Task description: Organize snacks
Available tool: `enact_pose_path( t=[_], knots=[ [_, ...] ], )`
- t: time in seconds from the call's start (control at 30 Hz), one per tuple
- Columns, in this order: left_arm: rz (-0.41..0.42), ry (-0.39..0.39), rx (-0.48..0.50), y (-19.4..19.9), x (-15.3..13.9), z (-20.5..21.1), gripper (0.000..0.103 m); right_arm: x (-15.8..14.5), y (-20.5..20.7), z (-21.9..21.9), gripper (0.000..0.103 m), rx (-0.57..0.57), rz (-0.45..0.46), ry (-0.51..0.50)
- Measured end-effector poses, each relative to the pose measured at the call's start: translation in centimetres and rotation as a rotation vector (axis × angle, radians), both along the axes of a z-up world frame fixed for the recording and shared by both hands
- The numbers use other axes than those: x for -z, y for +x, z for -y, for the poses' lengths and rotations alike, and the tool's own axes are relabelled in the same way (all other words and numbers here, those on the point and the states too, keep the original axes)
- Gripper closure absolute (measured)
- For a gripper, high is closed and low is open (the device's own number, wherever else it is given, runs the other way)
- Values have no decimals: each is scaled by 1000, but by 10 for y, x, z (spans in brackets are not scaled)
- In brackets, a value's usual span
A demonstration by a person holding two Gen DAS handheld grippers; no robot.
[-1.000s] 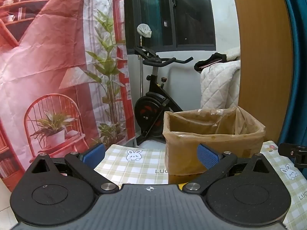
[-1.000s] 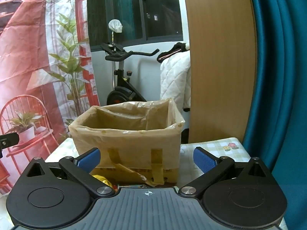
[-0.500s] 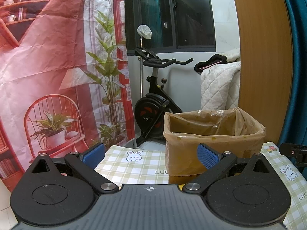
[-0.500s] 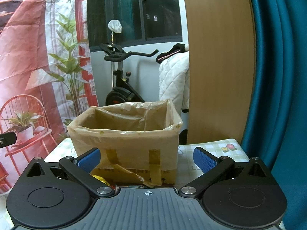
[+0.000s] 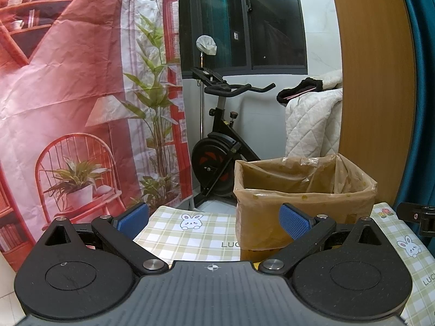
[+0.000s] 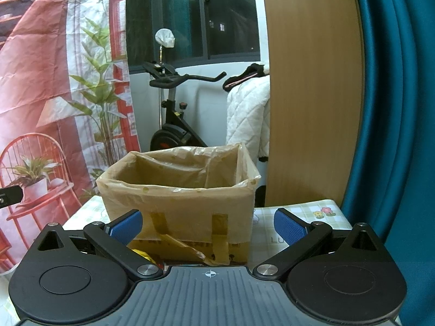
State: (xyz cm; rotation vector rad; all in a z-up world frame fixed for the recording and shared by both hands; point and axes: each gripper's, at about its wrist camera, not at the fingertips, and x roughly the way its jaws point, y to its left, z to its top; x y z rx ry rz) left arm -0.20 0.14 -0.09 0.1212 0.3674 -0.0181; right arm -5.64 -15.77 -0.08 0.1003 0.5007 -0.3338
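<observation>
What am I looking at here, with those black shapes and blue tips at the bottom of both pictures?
These are two handheld grippers, tools a person squeezes to pick things up; no robot arm is involved. Each carries a wide-angle camera looking forward along its two fingers, so each picture is one tool's own view. The black levers ending in blue pads are the fingers. The left gripper and the right gripper both stand wide open and hold nothing.

Ahead of both, on a green-and-white checked tablecloth printed with rabbits, stands a cardboard box lined with a tan plastic bag, open at the top; its inside bottom is hidden. A yellow object peeks out beside the box, too hidden to identify.

Behind the table are a black exercise bike and a red printed backdrop cloth.
</observation>
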Motion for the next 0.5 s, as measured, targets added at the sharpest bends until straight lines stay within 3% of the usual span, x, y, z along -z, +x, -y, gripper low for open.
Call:
enact_pose_path(
  t=[0.5],
  knots=[
    [-2,-3,-4,0,-1,0,0,-1,0,-1,1,-5,-1,-4]
  ],
)
